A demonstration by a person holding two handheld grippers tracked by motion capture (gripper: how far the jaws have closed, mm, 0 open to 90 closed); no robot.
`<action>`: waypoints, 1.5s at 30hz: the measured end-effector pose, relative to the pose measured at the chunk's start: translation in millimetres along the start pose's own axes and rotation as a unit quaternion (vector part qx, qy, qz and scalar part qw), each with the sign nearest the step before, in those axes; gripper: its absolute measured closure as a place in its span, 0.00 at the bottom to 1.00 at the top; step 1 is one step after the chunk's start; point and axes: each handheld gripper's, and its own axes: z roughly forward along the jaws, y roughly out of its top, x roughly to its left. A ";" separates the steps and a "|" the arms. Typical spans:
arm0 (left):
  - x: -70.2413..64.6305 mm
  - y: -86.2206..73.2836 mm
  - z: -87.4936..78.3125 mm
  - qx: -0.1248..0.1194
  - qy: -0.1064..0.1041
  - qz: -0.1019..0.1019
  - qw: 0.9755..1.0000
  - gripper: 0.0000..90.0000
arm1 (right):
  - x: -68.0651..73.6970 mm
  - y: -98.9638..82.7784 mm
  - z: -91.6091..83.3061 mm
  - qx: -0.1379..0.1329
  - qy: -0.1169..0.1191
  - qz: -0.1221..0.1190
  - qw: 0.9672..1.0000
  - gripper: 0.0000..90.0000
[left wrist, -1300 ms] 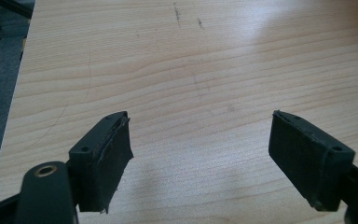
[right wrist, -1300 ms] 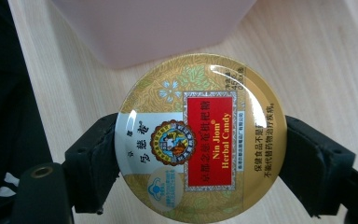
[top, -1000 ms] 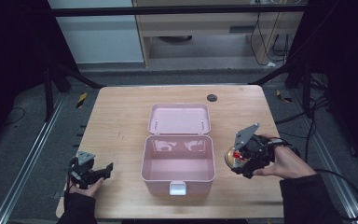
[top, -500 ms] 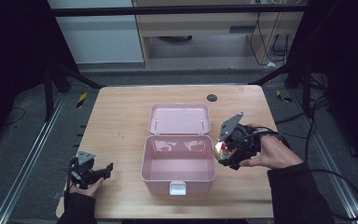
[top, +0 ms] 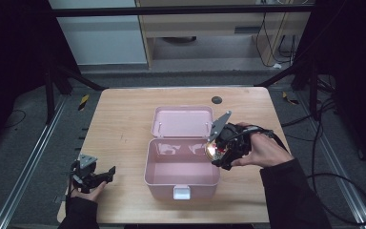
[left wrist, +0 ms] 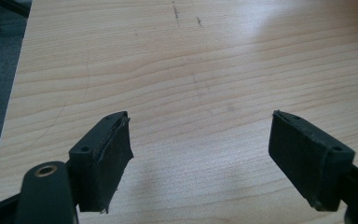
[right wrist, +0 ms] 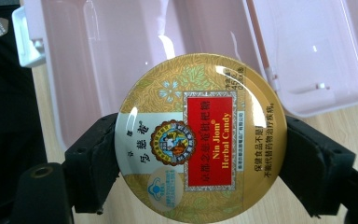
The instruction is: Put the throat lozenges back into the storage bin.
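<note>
Since the earlier high view your right gripper [top: 218, 153] has carried the round gold candy tin [top: 213, 150] leftward from the bare table [top: 124, 119] at the box's right side to the right rim of the open pink box [top: 181, 179], while your left gripper [top: 106, 172] has stayed put near the table's front left corner. From the high view now, the tin hangs at the box's right wall, just above the rim, and the empty compartment lies to the left of it and slightly below; your right hand [top: 262, 150] is the nearer one by far, the left being well apart from the box. The box's lid [top: 183, 121] lies folded back on the far side, so the opening is free. Looking along your left gripper in its own view, the jaws stand wide over bare wood grain [left wrist: 191, 70] with nothing between them. Turning to the right gripper view, the pads [right wrist: 98, 163] clamp the candy tin [right wrist: 200, 140] by its edge on opposite sides, printed face toward the camera; being round, it has no long axis to mind, only its flat face, which I judge is tilted on edge, not level. Behind it lies the pink box interior [right wrist: 88, 60], so the coming move likely runs farther over the compartment and then down.
</note>
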 end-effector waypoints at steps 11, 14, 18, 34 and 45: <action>0.4 0.0 -0.1 -0.001 0.000 0.001 1.000 0.22 | 1.0 17.7 19.6 -0.004 0.008 -0.012 1.000 0.23; 0.3 0.0 -0.1 0.000 0.000 0.001 1.000 0.22 | 2.2 20.0 27.2 -0.001 0.010 -0.019 1.000 0.23; 0.4 0.1 -0.4 -0.001 0.000 0.001 1.000 0.22 | 3.1 21.4 32.2 -0.002 0.013 -0.021 1.000 0.23; 0.9 -0.1 -0.4 -0.001 0.001 0.001 1.000 0.22 | 10.0 14.5 58.8 0.022 0.029 -0.028 0.999 0.23; 0.8 -0.2 -0.3 -0.001 0.000 0.002 1.000 0.22 | 11.9 6.0 75.5 0.042 0.035 -0.026 0.998 0.23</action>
